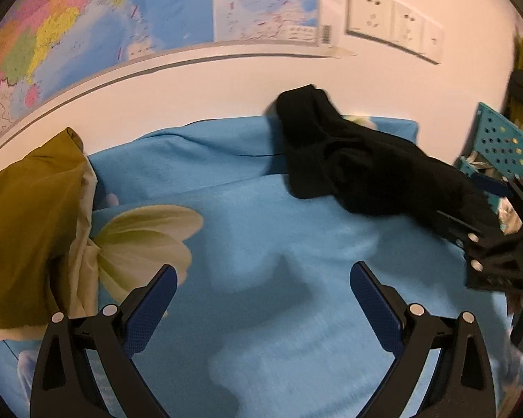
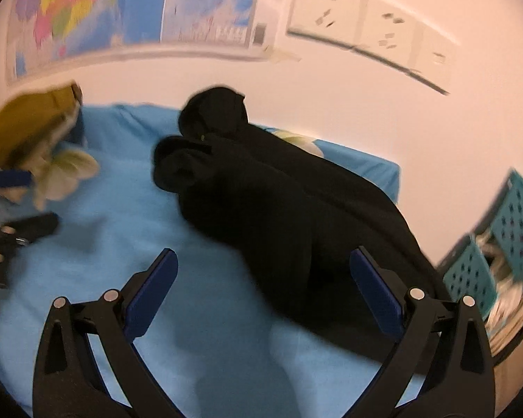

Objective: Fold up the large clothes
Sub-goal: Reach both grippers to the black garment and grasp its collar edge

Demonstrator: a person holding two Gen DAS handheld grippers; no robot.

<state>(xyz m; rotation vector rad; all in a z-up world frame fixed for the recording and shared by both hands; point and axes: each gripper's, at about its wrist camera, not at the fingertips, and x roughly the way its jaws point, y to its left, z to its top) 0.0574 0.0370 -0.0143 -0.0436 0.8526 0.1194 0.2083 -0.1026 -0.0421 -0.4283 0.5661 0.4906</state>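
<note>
Bed (image 1: 261, 230): I log it as covered by a blue sheet with a pale flower print, filling the centre and lower part of both views and butting against the wall at the top.

On it, item one: black garment (image 2: 261, 209), bunched lengthwise, running from upper centre to lower right of the right wrist view; in the left wrist view it sits upper right.

Item two: olive-yellow bedding (image 1: 28, 223), heaped at the left edge, over the flower print.
</note>
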